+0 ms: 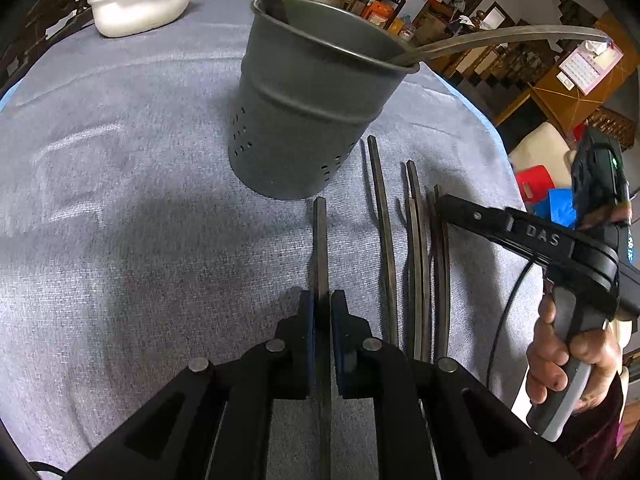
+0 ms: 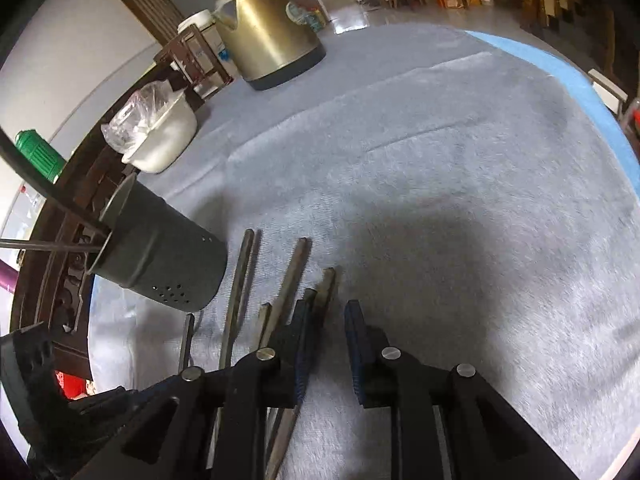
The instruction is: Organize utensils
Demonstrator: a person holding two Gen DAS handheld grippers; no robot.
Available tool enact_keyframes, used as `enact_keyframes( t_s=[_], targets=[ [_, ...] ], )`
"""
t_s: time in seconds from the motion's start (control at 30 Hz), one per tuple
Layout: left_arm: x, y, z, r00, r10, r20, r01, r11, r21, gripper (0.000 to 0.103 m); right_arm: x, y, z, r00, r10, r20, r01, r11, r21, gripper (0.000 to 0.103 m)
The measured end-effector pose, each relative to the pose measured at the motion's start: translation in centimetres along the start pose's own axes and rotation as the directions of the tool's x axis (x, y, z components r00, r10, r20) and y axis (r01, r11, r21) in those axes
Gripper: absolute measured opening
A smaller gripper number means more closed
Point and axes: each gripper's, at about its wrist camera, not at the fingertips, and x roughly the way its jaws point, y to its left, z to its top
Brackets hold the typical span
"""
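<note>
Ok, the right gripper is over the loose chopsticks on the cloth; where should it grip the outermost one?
Probably mid-shaft on the rightmost chopstick, coming straight down from above with the right gripper and one of the fingers on each long side. It lies flat on the cloth, its right side bare; a neighbour crowds its left, so that finger has to slip between them.

A grey-blue fleecy cloth (image 2: 440, 168) covers the round bench. At its far edge stand a brass-coloured metal kettle (image 2: 264, 28) and a white plastic tub (image 1: 140, 4). Beyond, cluttered wooden shelves (image 1: 452, 8) line a white wall (image 2: 60, 40) over a glossy pale floor (image 2: 344, 4).
</note>
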Motion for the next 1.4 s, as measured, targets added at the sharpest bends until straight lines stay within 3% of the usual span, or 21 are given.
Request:
enact_keyframes(
  t_s=[0.17,0.27,0.5,0.7,0.9,0.97,1.07,1.23,1.4],
  targets=[
    [0.4,0.0,0.6,1.0,-0.016,-0.007,0.016,1.0,-0.014,0.008,1.0,0.9,0.5,0.999,-0.028,-0.024,0.027,0.999,-0.028,0.022],
    [0.6,-0.2,0.8,1.0,-0.015,-0.002,0.015,1.0,-0.01,0.008,0.9,0.8,0.4,1.0,-0.015,-0.018,0.015,1.0,-0.02,0.012],
    [0.6,-0.1,0.4,1.0,-0.015,0.02,0.016,1.0,-0.012,0.008,-1.3,-0.1,-0.9,0.999,0.026,0.032,-0.026,1.0,-0.004,0.011],
    [0.2,0.1,-0.5,1.0,-0.014,0.012,0.014,1.0,-0.002,0.008,-2.5,-1.0,-2.7,0.999,0.044,0.002,-0.044,0.999,0.013,0.011],
    [0.5,-0.5,-0.4,1.0,0.0,0.002,0.0,1.0,-0.001,0.008,-2.3,-2.6,-3.4,0.999,0.045,-0.023,-0.042,0.994,0.101,0.016],
    [0.5,-0.6,-0.4,1.0,0.003,0.001,-0.003,1.0,0.007,0.008,-3.2,-2.8,-3.6,0.999,0.041,0.002,-0.041,0.994,0.105,0.021],
    [0.6,-1.2,-0.2,1.0,0.008,0.005,-0.008,1.0,0.015,0.008,-4.7,-2.5,-4.3,0.998,0.041,0.043,-0.044,0.995,0.085,0.038],
    [0.9,-1.6,0.0,1.0,0.014,0.01,-0.014,1.0,0.022,0.008,-5.8,0.1,-5.2,0.993,0.095,0.066,-0.093,0.995,-0.037,0.039],
    [1.1,-1.7,0.1,1.0,0.018,0.017,-0.018,0.999,0.029,0.008,-3.9,1.8,-5.5,1.0,0.027,0.006,-0.026,0.995,-0.093,0.036]
  ],
)
